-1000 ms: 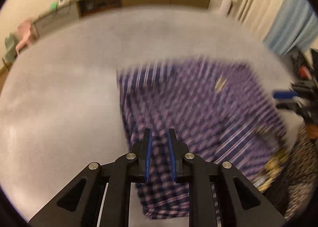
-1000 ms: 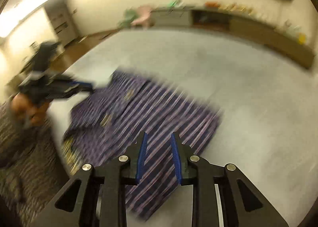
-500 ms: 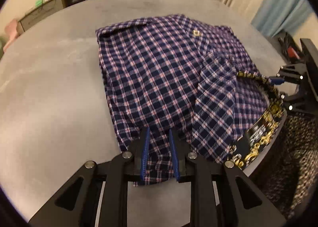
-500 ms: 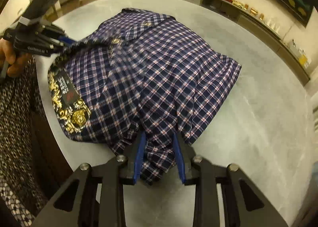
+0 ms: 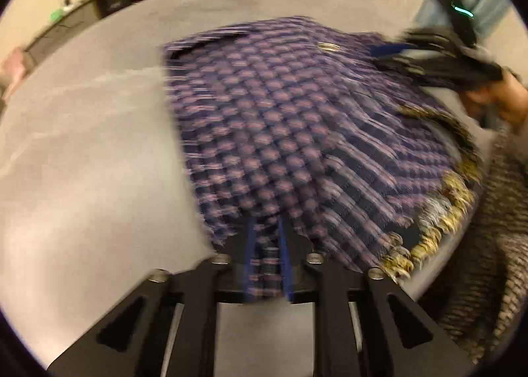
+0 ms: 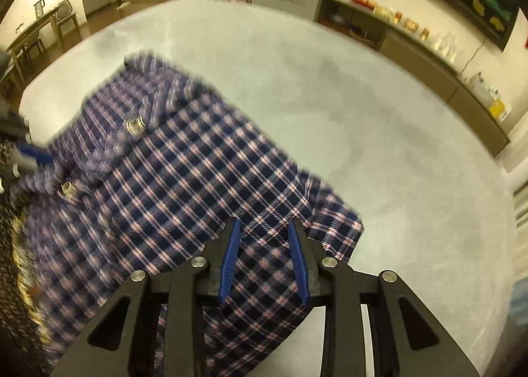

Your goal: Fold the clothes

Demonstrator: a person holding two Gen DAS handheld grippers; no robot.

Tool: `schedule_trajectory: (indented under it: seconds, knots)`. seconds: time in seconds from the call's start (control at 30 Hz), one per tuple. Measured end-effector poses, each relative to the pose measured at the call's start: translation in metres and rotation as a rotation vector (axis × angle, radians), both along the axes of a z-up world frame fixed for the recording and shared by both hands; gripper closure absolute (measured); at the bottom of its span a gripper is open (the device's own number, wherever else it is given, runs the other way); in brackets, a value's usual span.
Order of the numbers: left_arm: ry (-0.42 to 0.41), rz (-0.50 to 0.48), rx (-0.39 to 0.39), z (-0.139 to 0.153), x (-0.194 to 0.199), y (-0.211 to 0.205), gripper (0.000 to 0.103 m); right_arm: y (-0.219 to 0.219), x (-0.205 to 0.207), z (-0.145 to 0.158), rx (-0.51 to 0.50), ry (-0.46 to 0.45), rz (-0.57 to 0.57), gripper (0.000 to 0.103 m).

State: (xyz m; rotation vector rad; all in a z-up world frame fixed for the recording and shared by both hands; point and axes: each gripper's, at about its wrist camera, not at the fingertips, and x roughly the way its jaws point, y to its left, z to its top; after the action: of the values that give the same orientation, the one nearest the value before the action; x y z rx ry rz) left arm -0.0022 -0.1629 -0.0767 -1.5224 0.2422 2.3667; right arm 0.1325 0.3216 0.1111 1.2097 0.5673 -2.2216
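Plaid shirt [image 5: 290, 132] spread on the grey table [image 5: 82, 146], left gripper [image 5: 267, 255] closing on its hem, sharp half a second ago, now blurred, right view, right gripper [image 6: 264, 255] clamping cloth, shirt larger than before.

Each hand carries the same black tool. The left gripper [image 5: 267, 258] is a pair of flat black arms with triangular cut-outs, pinned by round silver screws [image 5: 313, 257] near the finger roots, and its two narrow fingers [image 5: 249, 245] are lined with ribbed blue pads. The right gripper [image 6: 265, 255] matches it: black linkage, four silver screw heads [image 6: 199, 261], blue ribbed pads on black fingers [image 6: 231, 255]. Above the right gripper, as seen from the left one, sits a dark block [image 5: 452, 10] with a small green-lit strip. Beside that gripper's handle the person's hand [image 5: 505, 99] emerges from a sleeve [image 5: 495, 245] of dark, finely patterned knit.
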Motion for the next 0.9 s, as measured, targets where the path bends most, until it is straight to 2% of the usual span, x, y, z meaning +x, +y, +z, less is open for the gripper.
schedule_trajectory:
  seconds: [0.07,0.13,0.17,0.2,0.23,0.3,0.33,0.37,0.47,0.53,0.57,0.63,0.7,0.77,0.83,0.9]
  knots:
    - [0.109,0.125,-0.185,-0.008,-0.025,-0.013,0.088,-0.007,0.001,-0.007,-0.004,-0.029,-0.032,0.072]
    - [0.22,0.393,-0.335,-0.01,-0.063,-0.052,0.093,-0.029,0.021,-0.014,0.074,-0.046,-0.052,0.072]
    - [0.2,0.472,-0.171,-0.002,-0.067,-0.078,0.092,-0.046,0.045,-0.017,0.083,-0.059,-0.011,0.073]
    - [0.179,0.549,-0.007,0.006,-0.072,-0.104,0.09,-0.063,0.069,-0.019,0.077,-0.076,0.043,0.079]
    - [0.21,0.58,0.094,0.019,-0.063,-0.119,0.087,-0.076,0.092,-0.017,0.017,-0.107,0.132,0.081]
    - [0.248,0.558,0.178,0.035,-0.04,-0.118,0.085,-0.086,0.1,-0.016,-0.07,-0.154,0.179,0.08]
    - [0.266,0.547,0.219,0.044,-0.028,-0.117,0.085,-0.089,0.087,-0.015,-0.079,-0.135,0.154,0.08]
    - [0.244,0.462,0.254,0.047,-0.011,-0.098,0.079,-0.092,0.074,-0.014,-0.089,-0.116,0.129,0.08]
    - [0.154,0.295,0.262,0.027,0.027,-0.058,0.075,-0.102,0.02,-0.014,-0.099,-0.078,0.068,0.079]
    - [0.089,0.249,0.312,0.016,0.025,-0.034,0.075,-0.11,-0.023,-0.016,-0.105,-0.055,0.054,0.077]
    - [0.065,0.237,0.313,0.013,0.015,-0.012,0.075,-0.116,-0.044,-0.018,-0.11,-0.046,0.052,0.077]
    - [0.047,0.203,0.306,-0.002,0.025,0.017,0.075,-0.122,-0.078,-0.024,-0.11,-0.029,0.059,0.077]
    - [0.029,0.169,0.298,-0.017,0.034,0.046,0.075,-0.143,-0.104,-0.043,-0.093,-0.012,0.102,0.076]
    - [0.03,0.139,0.249,-0.031,0.036,0.064,0.073,-0.153,-0.118,-0.06,-0.099,-0.014,0.143,0.074]
    - [0.006,0.119,0.22,-0.042,0.014,0.073,0.072,-0.16,-0.127,-0.077,-0.145,-0.024,0.142,0.074]
    - [-0.016,0.114,0.19,-0.05,-0.008,0.072,0.084,-0.164,-0.135,-0.088,-0.172,-0.06,0.093,0.073]
